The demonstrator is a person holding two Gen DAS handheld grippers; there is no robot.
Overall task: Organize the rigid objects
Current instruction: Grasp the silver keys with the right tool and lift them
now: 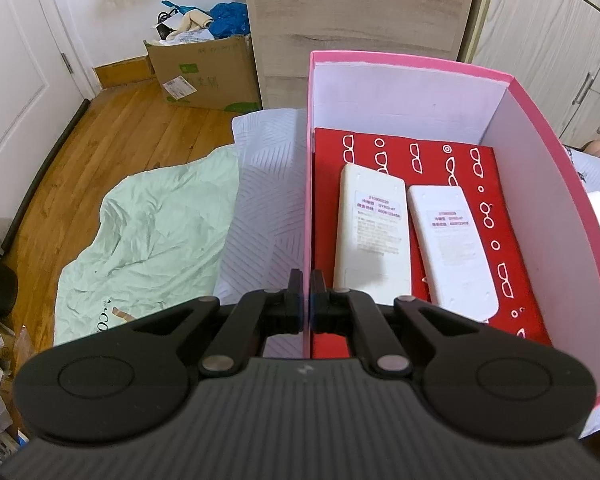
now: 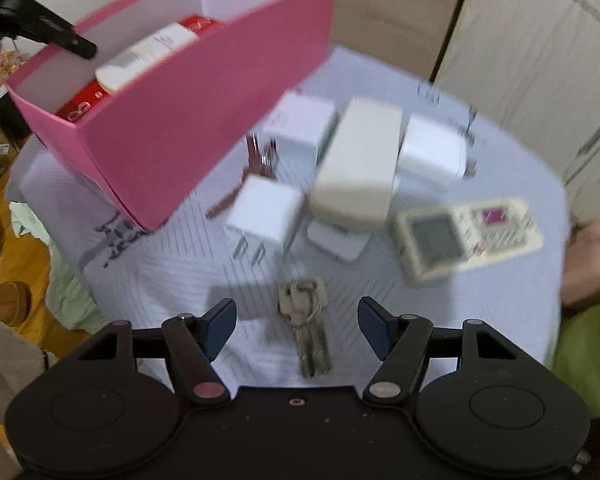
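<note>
Jaws of the left gripper [image 1: 306, 300] are pinching the near-left wall of an open pink cardboard box [image 1: 548, 184], one finger outside, one inside. Lying in the box on a red glasses-patterned case [image 1: 500, 216] are two white remote controls [image 1: 374, 236], face down, side by side. Jaws of the right gripper [image 2: 296, 328] are standing spread wide, grasping nothing, flanking a bunch of metal keys [image 2: 306, 324] on the white-clothed desk [image 2: 440, 320]. Beyond the keys are lying white plug adapters [image 2: 266, 212], a cream rectangular block [image 2: 356, 168] and a screen-faced remote [image 2: 466, 236].
</note>
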